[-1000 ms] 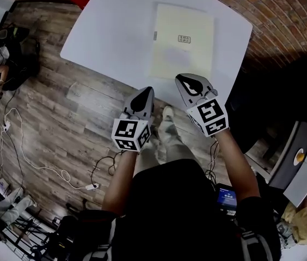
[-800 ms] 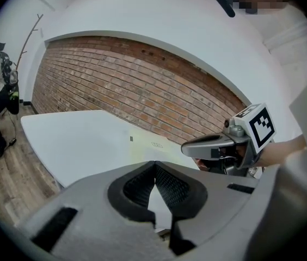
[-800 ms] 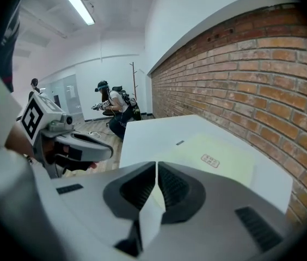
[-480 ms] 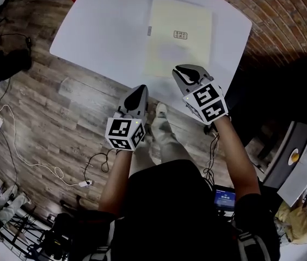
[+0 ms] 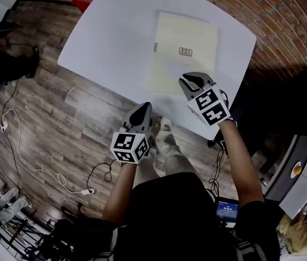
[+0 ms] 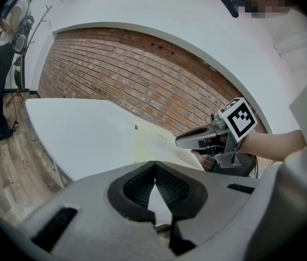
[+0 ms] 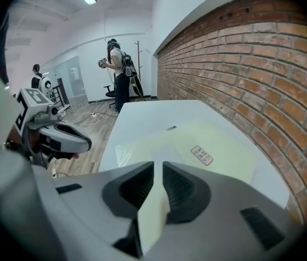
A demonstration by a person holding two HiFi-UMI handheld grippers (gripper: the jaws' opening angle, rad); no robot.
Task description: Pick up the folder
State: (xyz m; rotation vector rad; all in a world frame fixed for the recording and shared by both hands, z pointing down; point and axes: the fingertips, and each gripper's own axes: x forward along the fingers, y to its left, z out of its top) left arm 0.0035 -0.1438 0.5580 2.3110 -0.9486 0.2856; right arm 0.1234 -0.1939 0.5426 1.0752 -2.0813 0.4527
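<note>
pale-yellow flat folder: on white table | right gripper: clenched empty, over folder's near edge | left gripper: clenched empty, off table's near edge

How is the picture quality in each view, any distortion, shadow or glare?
Head view: sharp, deep shadow right of the table. Left gripper view: fisheye bows the brick wall, corners black. Right gripper view: glare near one corner of the folder.

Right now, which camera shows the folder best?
The head view: nearly the whole pale yellow folder lies flat on the white table, label visible. The right gripper view shows it close but foreshortened, near edge cut off; the left gripper view catches only a thin slanted strip.
</note>
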